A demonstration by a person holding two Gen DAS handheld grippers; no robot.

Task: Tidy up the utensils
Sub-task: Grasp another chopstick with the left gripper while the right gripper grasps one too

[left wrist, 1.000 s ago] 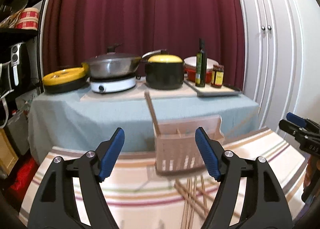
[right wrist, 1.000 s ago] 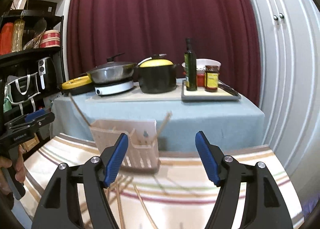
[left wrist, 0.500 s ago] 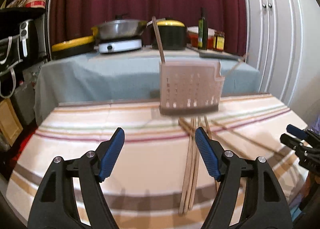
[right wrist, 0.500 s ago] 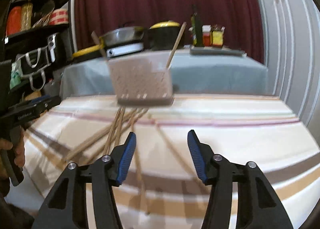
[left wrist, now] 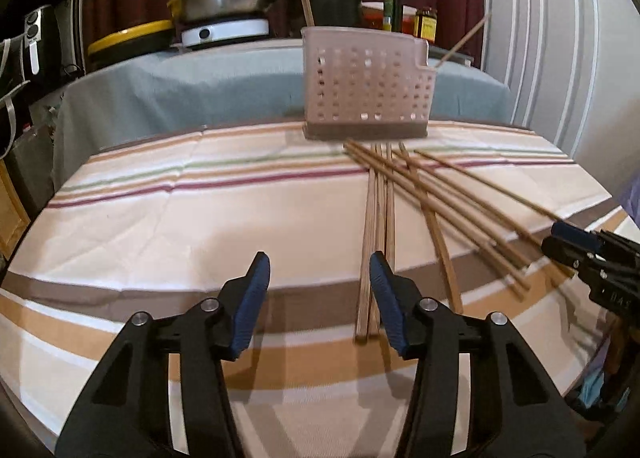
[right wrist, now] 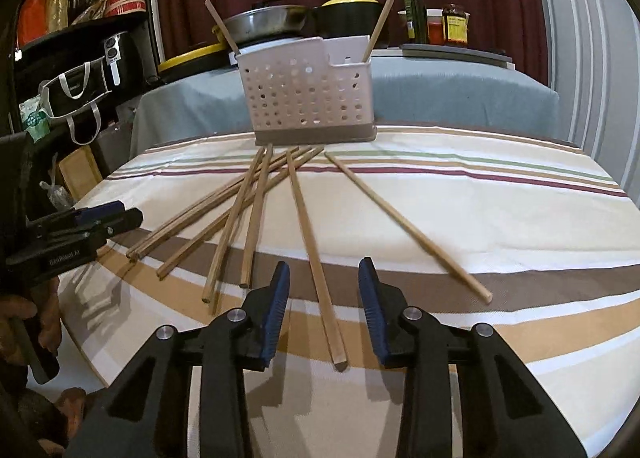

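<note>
On the striped cloth of the worktop (right wrist: 500,214), a loose fan of wooden chopsticks (right wrist: 256,214) lies just in front of the pale perforated plastic utensil holder (right wrist: 308,98), which already has two sticks leaning in it (one at each end). The right gripper (right wrist: 323,304), black with blue pads, hovers apart over the near end of one chopstick (right wrist: 316,266). The left gripper (left wrist: 319,300) is also apart, empty, beside the leftmost sticks.
</note>
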